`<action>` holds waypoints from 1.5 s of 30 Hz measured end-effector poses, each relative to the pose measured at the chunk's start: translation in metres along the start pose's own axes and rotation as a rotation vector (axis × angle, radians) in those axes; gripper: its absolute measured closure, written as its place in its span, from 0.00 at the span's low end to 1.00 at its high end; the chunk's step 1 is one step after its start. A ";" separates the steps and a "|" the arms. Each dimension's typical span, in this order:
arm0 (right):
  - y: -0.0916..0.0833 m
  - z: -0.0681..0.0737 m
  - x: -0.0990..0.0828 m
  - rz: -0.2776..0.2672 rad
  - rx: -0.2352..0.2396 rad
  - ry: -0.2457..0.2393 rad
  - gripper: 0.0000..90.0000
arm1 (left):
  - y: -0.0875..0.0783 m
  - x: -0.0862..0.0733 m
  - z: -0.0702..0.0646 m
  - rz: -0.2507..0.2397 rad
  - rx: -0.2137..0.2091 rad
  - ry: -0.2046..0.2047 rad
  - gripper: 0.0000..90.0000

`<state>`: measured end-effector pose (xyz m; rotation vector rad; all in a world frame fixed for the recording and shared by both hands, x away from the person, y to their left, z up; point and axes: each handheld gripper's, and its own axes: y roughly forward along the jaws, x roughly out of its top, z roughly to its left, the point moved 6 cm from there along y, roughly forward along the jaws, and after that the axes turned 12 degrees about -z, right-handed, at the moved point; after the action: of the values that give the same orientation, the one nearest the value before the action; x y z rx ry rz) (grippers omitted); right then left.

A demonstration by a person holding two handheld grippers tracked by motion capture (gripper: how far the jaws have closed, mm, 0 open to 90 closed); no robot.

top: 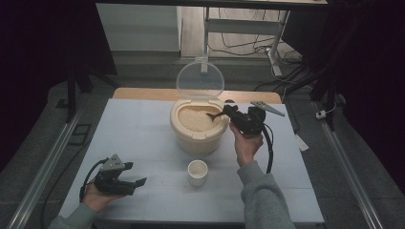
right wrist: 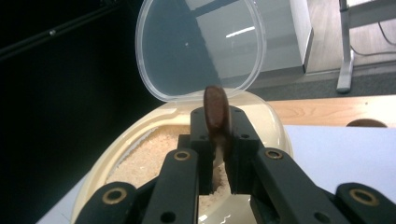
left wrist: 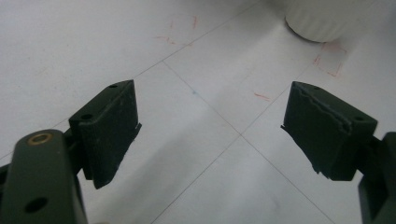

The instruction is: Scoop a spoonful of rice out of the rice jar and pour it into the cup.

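Nearest, at the tabletop's [top: 143, 138] front left corner: left hand-held gripper [top: 136, 183] resting low in a hand, pointing right, jaws spread wide, nothing between them. Same seen in the left gripper view: two black pads [left wrist: 109, 130] far apart over bare white surface crossed by thin seams and faint red marks, with the ribbed base of the cup [left wrist: 322, 21] at the top right edge.

Just beyond, near the front centre: small white cup [top: 197, 172], upright, mouth open, standing alone, well apart from both hands.

Farther back, mid-tabletop: cream round bin [top: 198, 126] filled with pale rice [top: 193, 118], surface near the rim. Clear round lid [top: 199, 80] hinged at the back, standing upright and open.

At the bin's right rim: right hand-held gripper [top: 229, 112], held up by a hand with a grey sleeve, aimed left over the bin, cable looping down behind the wrist. Jaws pressed together, pinching a brown wooden spoon [top: 214, 115] by its handle; bowl end reaching over the rice, tip at or just above the grains, contact not clear. In the right gripper view: spoon handle [right wrist: 216, 112] edge-on, clamped between the two pads, rice [right wrist: 149, 154] below and the lid [right wrist: 201, 46] behind.

Beyond the tabletop: strip of wooden edge, grey floor, metal frame legs and loose cables, dark curtains on both sides.
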<state>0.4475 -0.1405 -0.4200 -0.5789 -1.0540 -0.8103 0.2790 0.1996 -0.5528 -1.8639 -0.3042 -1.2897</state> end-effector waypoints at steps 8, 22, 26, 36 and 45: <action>0.000 -0.001 -0.001 -0.001 0.002 0.095 0.92 | 0.000 0.000 0.000 -0.001 -0.001 0.001 0.20; -0.003 -0.007 0.000 -0.022 -0.018 0.264 0.92 | 0.000 0.000 0.000 -0.001 0.000 0.005 0.20; -0.004 -0.011 0.000 -0.022 -0.018 0.316 0.92 | 0.000 0.000 0.000 -0.001 0.002 0.005 0.20; -0.009 -0.016 0.003 -0.031 -0.009 0.430 0.92 | 0.000 0.000 0.000 0.003 0.006 0.013 0.20; -0.012 -0.021 0.003 -0.039 0.007 0.517 0.92 | 0.000 0.000 0.000 0.006 0.006 0.022 0.21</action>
<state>0.4496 -0.1648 -0.4250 -0.3152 -0.5938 -0.9274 0.2789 0.1994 -0.5533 -1.8434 -0.2906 -1.3028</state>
